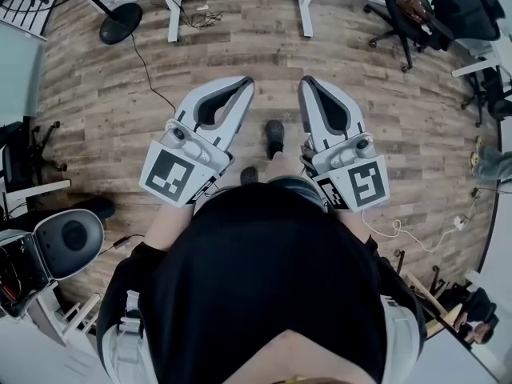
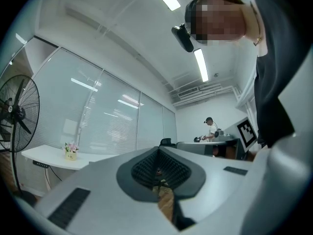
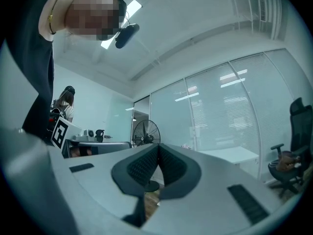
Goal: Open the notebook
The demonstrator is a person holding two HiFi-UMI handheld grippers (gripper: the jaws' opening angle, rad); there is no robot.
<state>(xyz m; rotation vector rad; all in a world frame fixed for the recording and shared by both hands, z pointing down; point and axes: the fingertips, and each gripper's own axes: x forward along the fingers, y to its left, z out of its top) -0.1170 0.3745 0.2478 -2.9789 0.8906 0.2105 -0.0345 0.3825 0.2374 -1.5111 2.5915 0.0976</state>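
Note:
No notebook shows in any view. In the head view both grippers are held out in front of the person's body, over bare wooden floor (image 1: 240, 46). My left gripper (image 1: 246, 82) is shut with nothing between its jaws; in the left gripper view (image 2: 159, 153) its dark pads meet at the tip. My right gripper (image 1: 307, 82) is also shut and empty; its pads touch at the tip in the right gripper view (image 3: 157, 148). Both point slightly upward into the room.
A fan base (image 1: 121, 22) and white desk legs (image 1: 174, 16) stand ahead on the left. Black office chairs (image 1: 420, 10) are at the far right, and a grey seat (image 1: 72, 238) is near left. The person's shoe (image 1: 274, 136) is below. A standing fan (image 2: 17, 116) and a white desk (image 2: 49, 156) flank the left side.

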